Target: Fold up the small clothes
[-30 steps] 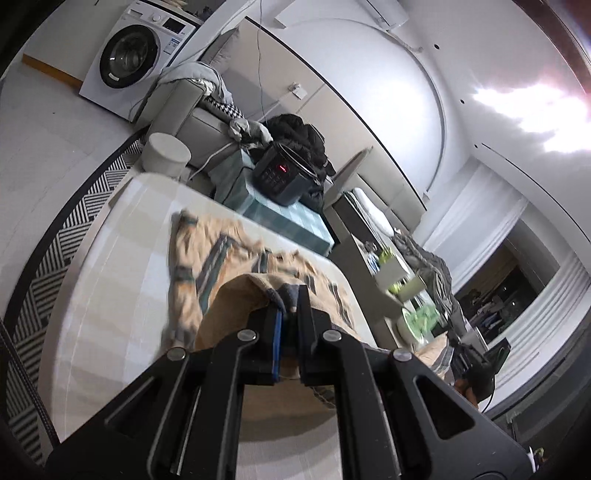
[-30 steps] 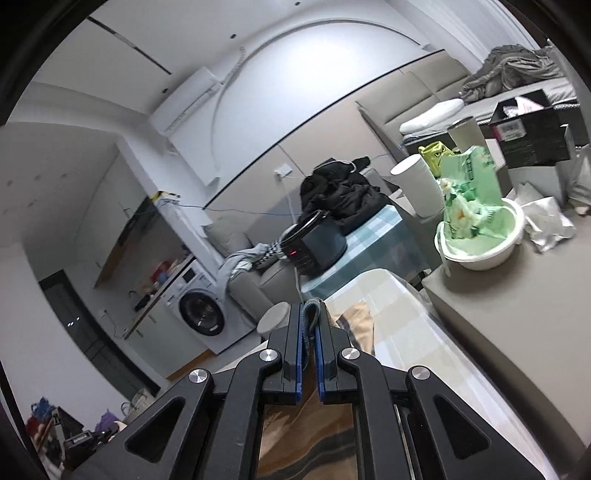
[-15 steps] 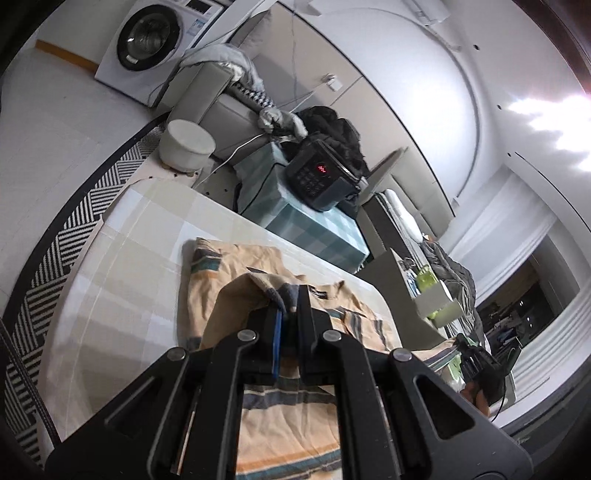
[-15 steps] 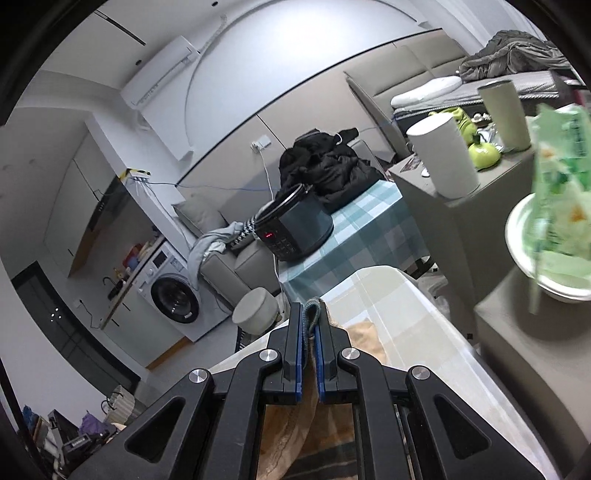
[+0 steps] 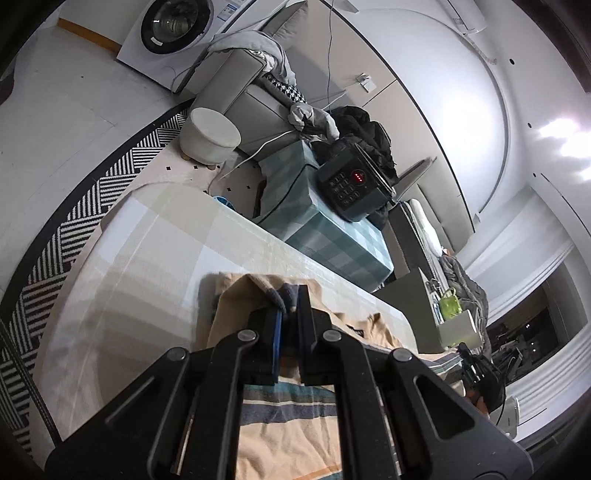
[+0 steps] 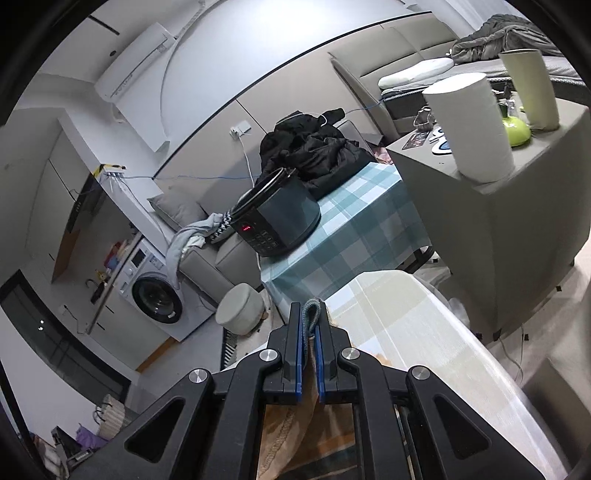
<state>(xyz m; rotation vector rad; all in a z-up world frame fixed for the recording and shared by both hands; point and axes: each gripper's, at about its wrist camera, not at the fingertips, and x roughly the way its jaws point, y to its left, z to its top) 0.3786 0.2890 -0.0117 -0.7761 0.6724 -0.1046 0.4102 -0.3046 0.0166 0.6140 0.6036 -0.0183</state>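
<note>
A small tan striped sweater (image 5: pixel 291 421) lies on the pale checked table (image 5: pixel 155 266). My left gripper (image 5: pixel 290 306) is shut on its grey ribbed hem, folded over the far part of the sweater. My right gripper (image 6: pixel 309 321) is shut on another bit of grey ribbed hem (image 6: pixel 311 314) and holds it above the table (image 6: pixel 413 332); the tan sweater (image 6: pixel 295 439) hangs under the jaws. The right gripper also shows in the left wrist view (image 5: pixel 480 380), at the table's right end.
Beyond the table stands a teal checked side table (image 5: pixel 332 236) with a dark cooker (image 5: pixel 351 184), a round white stool (image 5: pixel 210 136), a grey sofa and a washing machine (image 5: pixel 177 33). A grey cabinet (image 6: pixel 498 206) with a paper roll (image 6: pixel 469 125) stands right.
Both grippers have carried the held hem forward over the sweater toward the table's far edge. Less of the far part of the sweater shows in front of the left gripper.
</note>
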